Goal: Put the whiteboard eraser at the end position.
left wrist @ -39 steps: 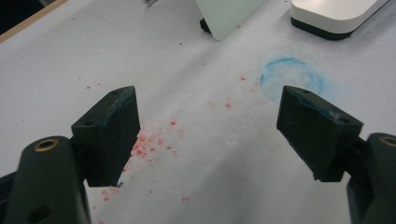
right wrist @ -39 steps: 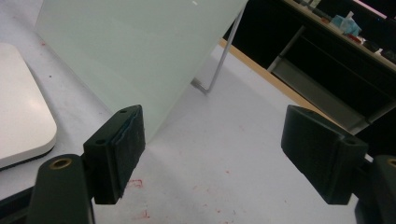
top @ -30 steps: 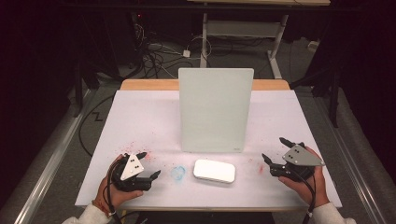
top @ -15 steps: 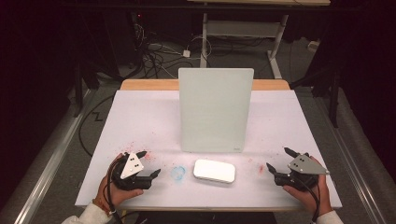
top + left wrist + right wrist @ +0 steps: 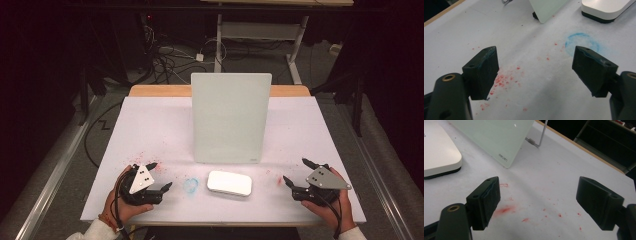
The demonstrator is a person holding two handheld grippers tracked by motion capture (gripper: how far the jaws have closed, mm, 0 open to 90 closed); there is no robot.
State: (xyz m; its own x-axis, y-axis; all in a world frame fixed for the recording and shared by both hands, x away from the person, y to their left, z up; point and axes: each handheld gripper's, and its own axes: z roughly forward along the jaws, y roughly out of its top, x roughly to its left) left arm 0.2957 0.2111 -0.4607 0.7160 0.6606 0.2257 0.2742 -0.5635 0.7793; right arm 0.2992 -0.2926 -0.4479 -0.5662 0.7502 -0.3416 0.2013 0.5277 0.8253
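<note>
Currently both tongs are gaping wide with nothing gripped. Left tongs [image 5: 159,176] sit low on the near left of the bench [image 5: 150,125], held in the person's left hand [image 5: 122,202], grey three-cornered plate on top, jaws aimed to the right toward the middle. In the left gripper view, the left tongs [image 5: 534,72] have only bare bench between the jaws, over a scatter of red specks [image 5: 504,80]. Blue chalky ring [image 5: 581,43] lies just past the jaw on that view's right side; in the high view the same ring [image 5: 191,184] is between the left tongs and the white slab.

Right tongs [image 5: 296,172] rest on the near right of the bench in the right hand [image 5: 330,207], jaws aimed left toward the middle. In the right gripper view, the right tongs [image 5: 537,202] are spread just as far, empty, with a red smear [image 5: 505,210] and small red dots on the bench between the jaws.

White rounded slab [image 5: 229,183] lies flat on the bench between the two tongs, touched by neither, nearer the left pair. Pale green glass board [image 5: 231,117] stands tilted on a wire stand [image 5: 540,136] just behind the slab, mid-bench. Cables [image 5: 165,52] and a metal frame on the floor beyond the bench.
</note>
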